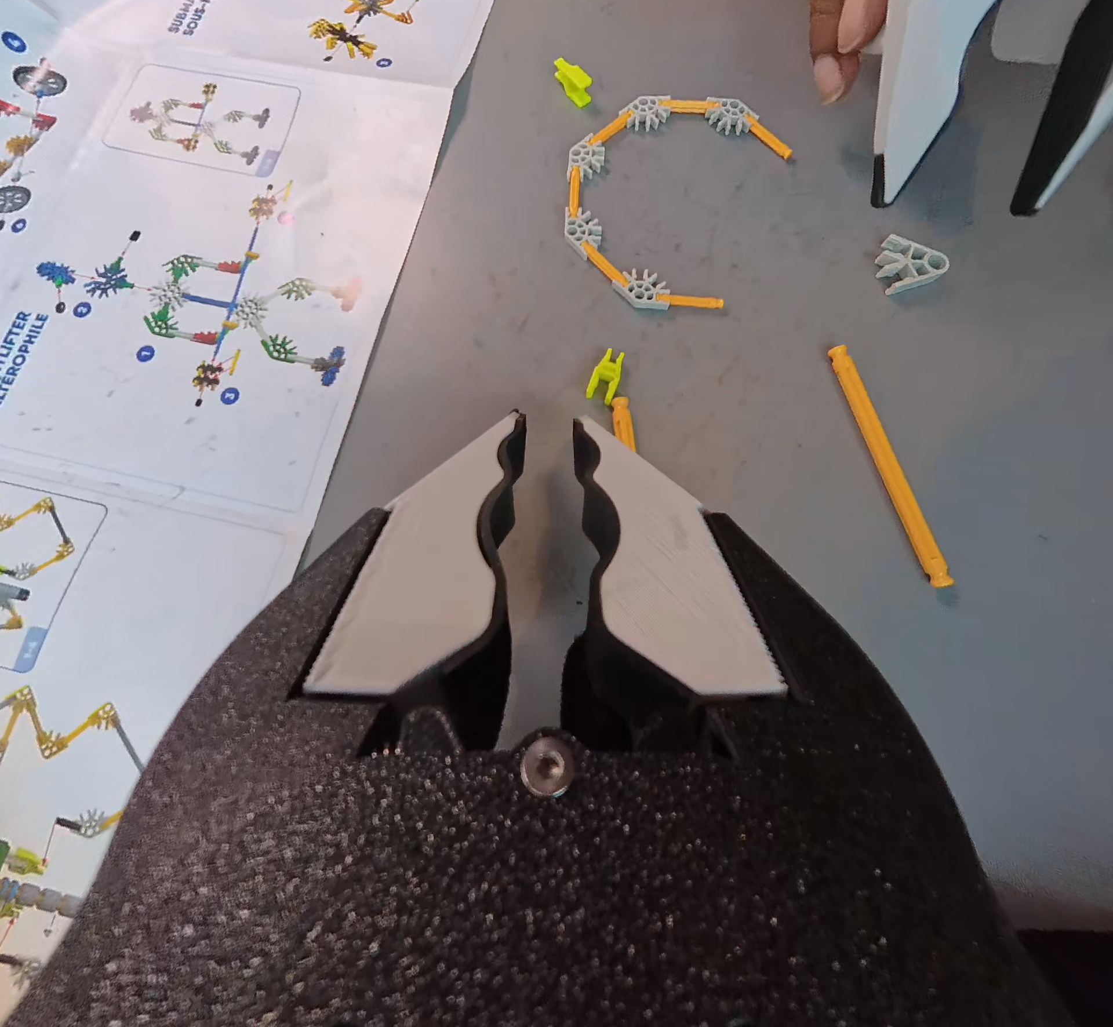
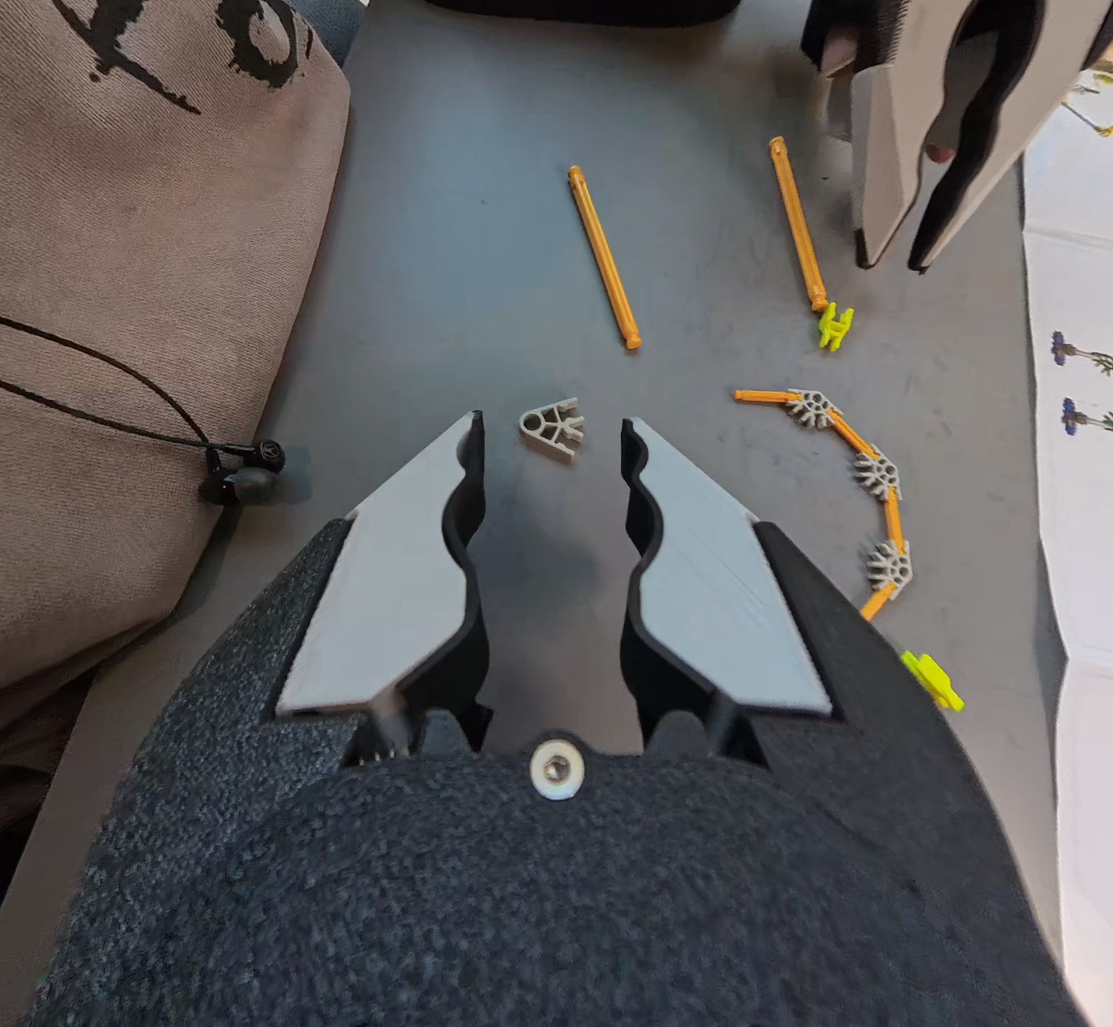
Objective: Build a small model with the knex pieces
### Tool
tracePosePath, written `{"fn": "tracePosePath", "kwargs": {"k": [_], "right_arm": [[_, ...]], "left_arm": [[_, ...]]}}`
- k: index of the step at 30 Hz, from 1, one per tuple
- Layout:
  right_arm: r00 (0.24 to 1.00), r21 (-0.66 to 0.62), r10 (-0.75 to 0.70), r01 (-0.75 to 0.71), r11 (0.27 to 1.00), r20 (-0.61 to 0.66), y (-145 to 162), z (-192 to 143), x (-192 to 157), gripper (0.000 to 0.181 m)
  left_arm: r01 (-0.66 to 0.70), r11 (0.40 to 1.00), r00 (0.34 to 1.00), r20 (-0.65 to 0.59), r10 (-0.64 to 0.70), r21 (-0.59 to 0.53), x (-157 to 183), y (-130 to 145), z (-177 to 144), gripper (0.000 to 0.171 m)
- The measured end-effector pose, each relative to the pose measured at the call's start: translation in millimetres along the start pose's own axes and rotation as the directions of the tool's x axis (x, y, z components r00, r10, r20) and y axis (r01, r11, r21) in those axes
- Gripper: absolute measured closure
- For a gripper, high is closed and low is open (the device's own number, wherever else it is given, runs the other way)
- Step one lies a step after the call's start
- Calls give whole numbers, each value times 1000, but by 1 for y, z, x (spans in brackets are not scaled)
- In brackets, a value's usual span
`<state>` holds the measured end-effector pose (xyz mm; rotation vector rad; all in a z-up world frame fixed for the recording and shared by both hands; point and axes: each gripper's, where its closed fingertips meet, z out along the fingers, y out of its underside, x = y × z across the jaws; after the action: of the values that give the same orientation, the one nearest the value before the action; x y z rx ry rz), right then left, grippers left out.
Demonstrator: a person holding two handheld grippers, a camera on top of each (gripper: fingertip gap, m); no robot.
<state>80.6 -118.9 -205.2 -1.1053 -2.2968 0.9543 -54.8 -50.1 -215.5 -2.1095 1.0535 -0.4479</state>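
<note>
My left gripper (image 1: 548,420) is open a narrow gap and empty, low over the grey table (image 1: 753,396). A lime clip (image 1: 605,375) and an orange rod (image 1: 623,426) lie just right of its tips, the rod partly hidden by a finger. Ahead is an arc of grey connectors and orange rods (image 1: 647,113). My right gripper (image 2: 551,420) is open wide and empty, with a loose grey connector (image 2: 553,429) on the table between its tips. The arc (image 2: 876,474) lies to its right. The left gripper (image 2: 891,266) shows at the far right of that view.
A long orange rod (image 1: 888,462) and the loose connector (image 1: 912,263) lie right of the arc. A second lime clip (image 1: 572,83) lies beyond it. An instruction sheet (image 1: 211,215) covers the left. A hand (image 1: 843,16) holds the right gripper. Beige cloth (image 2: 150,215) and black earphones (image 2: 247,468) border the table. My left tips are roughly 9 centimeters from the arc (image 2: 876,474). It turns up in the left wrist view (image 1: 589,224) as well.
</note>
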Motion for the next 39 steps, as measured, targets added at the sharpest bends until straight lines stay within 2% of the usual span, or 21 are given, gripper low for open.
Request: {"fn": "tracePosePath", "kwargs": {"k": [2,6,10,13,15,18,22,26,30,32,34,35,37,39], "right_arm": [[1000,-40,-2,2,999,6,3,10,-5,132],[1000,-73,-13,12,997,-17,8,17,-1,152],[999,-75,-27,23,997,-41,8,18,3,158],[999,-67,-34,32,997,-34,6,20,2,156],[1000,-28,2,-3,1000,-26,3,15,5,148],[985,46,104,-98,994,-140,2,-7,41,146],[914,1,204,-217,976,-350,44,-36,94,146],[889,13,275,-291,957,-365,54,-33,104,153],[877,-11,218,-246,969,-429,44,-25,118,156],[882,-21,205,-236,972,-425,36,-19,124,156],[900,-105,170,-229,968,-401,40,-12,128,156],[920,-159,169,-238,958,-354,45,-7,125,160],[934,-170,200,-257,951,-297,40,-4,126,181],[952,-242,154,-221,945,-266,40,-3,131,181]], "left_arm": [[21,1000,1000,-12,-21,8,-1,1,-1,156],[21,1000,1000,-16,-21,1,0,2,1,156],[9,1000,999,-40,-9,-13,7,2,10,156],[1,1000,998,-62,-2,-15,13,1,16,156],[-6,1000,998,-66,5,-17,15,0,15,156],[-8,1000,999,-46,8,4,12,-4,10,156],[2,999,999,-39,0,34,10,-10,2,156],[-7,1000,998,-64,6,-9,16,-3,4,153],[-28,1000,998,-53,27,-9,19,-6,10,153],[-43,999,998,-49,42,-15,20,-7,11,153],[-47,999,998,-47,46,-18,21,-7,11,153],[-47,999,998,-44,46,-14,21,-8,11,153],[-42,999,998,-40,42,-5,20,-9,10,153],[-35,999,998,-46,35,3,20,-9,9,153]]}}
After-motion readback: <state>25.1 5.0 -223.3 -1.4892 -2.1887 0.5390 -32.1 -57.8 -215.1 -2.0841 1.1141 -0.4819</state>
